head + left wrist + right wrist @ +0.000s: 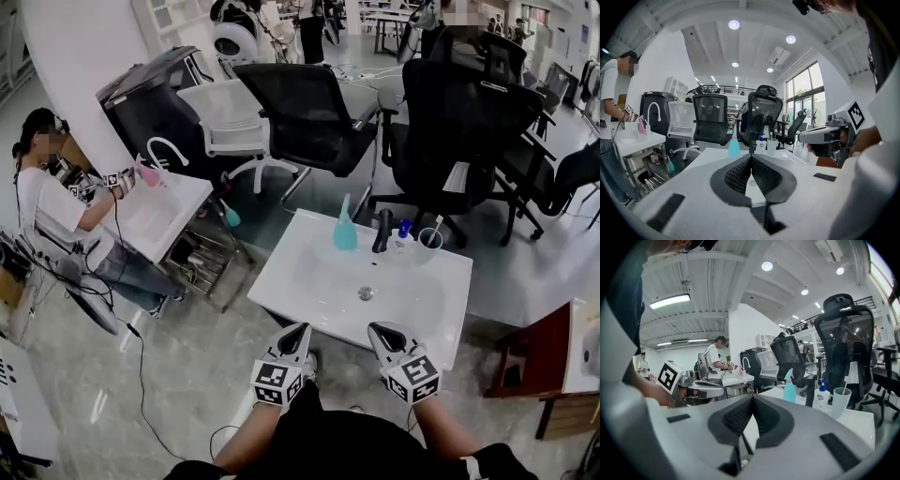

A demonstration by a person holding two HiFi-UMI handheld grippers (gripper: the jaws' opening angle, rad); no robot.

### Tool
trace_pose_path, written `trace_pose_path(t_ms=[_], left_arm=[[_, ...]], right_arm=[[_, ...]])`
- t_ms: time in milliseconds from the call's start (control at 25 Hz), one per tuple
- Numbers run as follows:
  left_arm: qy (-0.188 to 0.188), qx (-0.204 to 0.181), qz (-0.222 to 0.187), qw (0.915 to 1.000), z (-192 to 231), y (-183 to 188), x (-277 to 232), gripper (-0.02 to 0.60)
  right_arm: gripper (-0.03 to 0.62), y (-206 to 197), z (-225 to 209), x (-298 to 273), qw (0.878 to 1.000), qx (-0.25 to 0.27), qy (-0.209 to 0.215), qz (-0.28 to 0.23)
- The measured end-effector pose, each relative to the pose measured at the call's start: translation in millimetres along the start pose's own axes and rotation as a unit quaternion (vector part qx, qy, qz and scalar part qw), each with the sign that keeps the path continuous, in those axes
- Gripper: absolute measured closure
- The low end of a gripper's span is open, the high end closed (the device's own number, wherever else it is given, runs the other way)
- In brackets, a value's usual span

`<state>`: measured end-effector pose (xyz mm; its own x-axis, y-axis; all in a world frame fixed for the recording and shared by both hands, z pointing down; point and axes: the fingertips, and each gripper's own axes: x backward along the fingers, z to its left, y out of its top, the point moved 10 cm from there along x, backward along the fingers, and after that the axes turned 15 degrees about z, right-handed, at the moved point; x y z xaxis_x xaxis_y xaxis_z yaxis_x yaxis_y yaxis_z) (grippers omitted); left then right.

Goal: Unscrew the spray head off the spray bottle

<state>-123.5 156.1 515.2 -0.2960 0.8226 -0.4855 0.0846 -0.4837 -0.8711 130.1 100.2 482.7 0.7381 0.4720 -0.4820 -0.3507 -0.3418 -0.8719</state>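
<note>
The teal spray bottle (345,227) with its spray head on stands upright at the back of the white sink table (309,281), left of the black faucet (382,231). It shows small in the left gripper view, spray bottle (734,146), and in the right gripper view, spray bottle (789,388). My left gripper (302,330) and right gripper (375,330) hover side by side at the table's near edge, well short of the bottle. Both are shut with nothing between the jaws, as seen at the left gripper (751,157) and the right gripper (753,397).
A soap pump bottle (403,234) and a cup (429,242) with a stick in it stand right of the faucet. The drain (366,293) lies mid-basin. Black office chairs (309,112) stand behind the table. A person (56,202) works at another sink at the left.
</note>
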Motion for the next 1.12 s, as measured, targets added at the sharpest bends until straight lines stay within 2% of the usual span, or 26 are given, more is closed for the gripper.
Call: trace_pose_path(t_ms=[200, 560, 880, 1120], left_arm=[[-0.036, -0.022, 0.005, 0.9991, 36.5, 31.4, -47.5, 0.565], [-0.093, -0.056, 0.004, 0.9941, 115.2, 86.6, -109.5, 0.565], [-0.152, -0.094, 0.020, 0.9836, 154.8, 99.7, -144.9, 0.565], [-0.178, -0.097, 0.029, 0.9788, 169.9, 98.3, -171.8, 0.565]], right_arm=[[0.588, 26.9, -25.9, -33.2, 0.999, -0.025, -0.035, -0.009], [0.588, 70.3, -46.1, -89.8, 0.994, -0.060, -0.093, -0.009], [0.588, 83.1, -55.4, -129.4, 0.986, -0.092, -0.138, -0.013], [0.588, 85.9, -56.5, -143.9, 0.983, -0.098, -0.156, 0.002]])
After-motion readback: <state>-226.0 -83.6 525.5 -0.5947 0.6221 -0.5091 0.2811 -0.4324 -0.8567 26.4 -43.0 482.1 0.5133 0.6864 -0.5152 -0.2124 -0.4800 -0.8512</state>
